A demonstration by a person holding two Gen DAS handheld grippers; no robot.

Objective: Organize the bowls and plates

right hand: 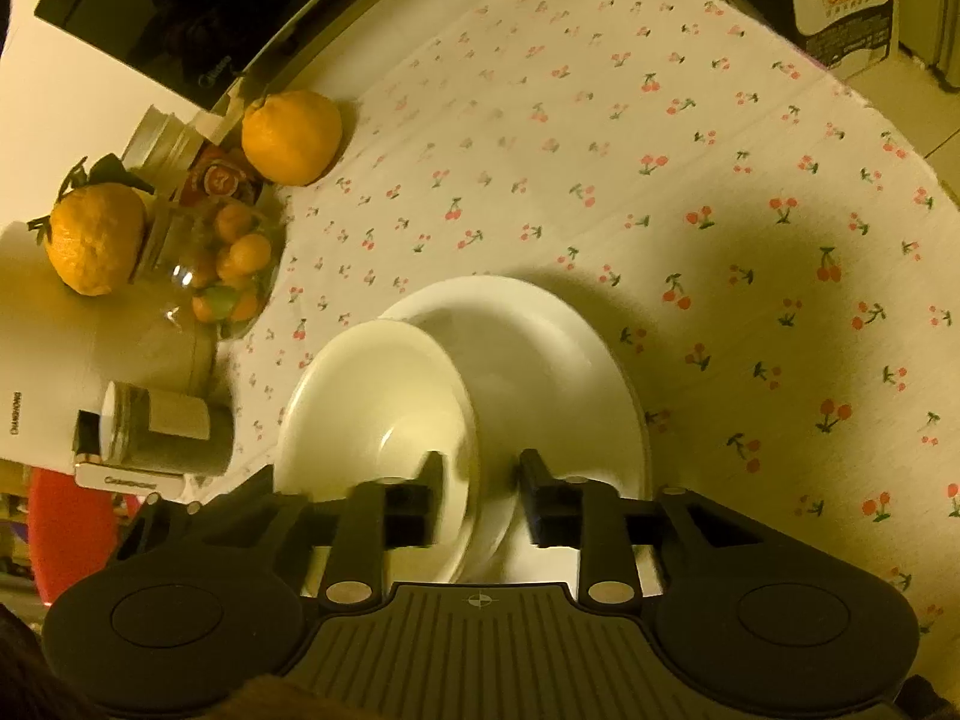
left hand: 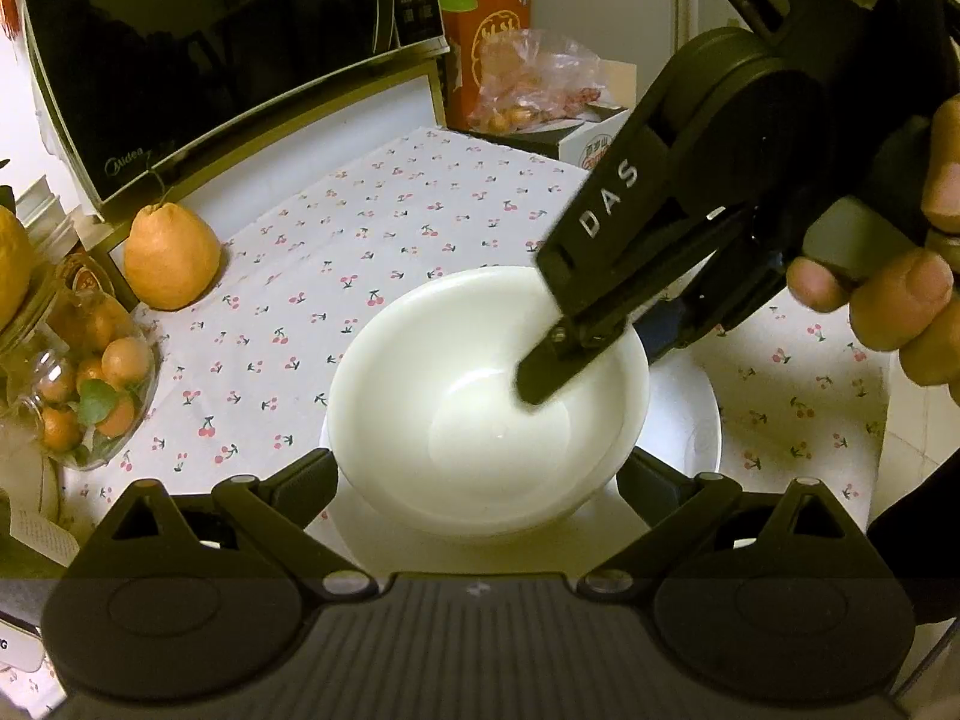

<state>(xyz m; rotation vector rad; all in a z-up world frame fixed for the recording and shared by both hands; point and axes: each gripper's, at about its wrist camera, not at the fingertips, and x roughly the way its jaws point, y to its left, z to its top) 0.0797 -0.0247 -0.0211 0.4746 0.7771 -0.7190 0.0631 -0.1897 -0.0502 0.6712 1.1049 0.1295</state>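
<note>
The right tongs (right hand: 480, 498) stood parted astride the bowl (right hand: 378, 420) rim, not pinching; the left tongs (left hand: 477, 480) gaped open. Lifting carelessly could tip the bowl off the plate (right hand: 570, 360).

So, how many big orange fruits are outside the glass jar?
2: one big orange fruit beside the microwave, the other left of the glass jar.

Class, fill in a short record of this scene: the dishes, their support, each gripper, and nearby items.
dishes: white bowl nested on a white plate
support: cherry-print tablecloth
right gripper: open, jaws straddling the bowl's rim, pads not pressing
left gripper: open, fingers either side of the bowl
nearby: microwave, large orange fruit, jar of small oranges
</note>
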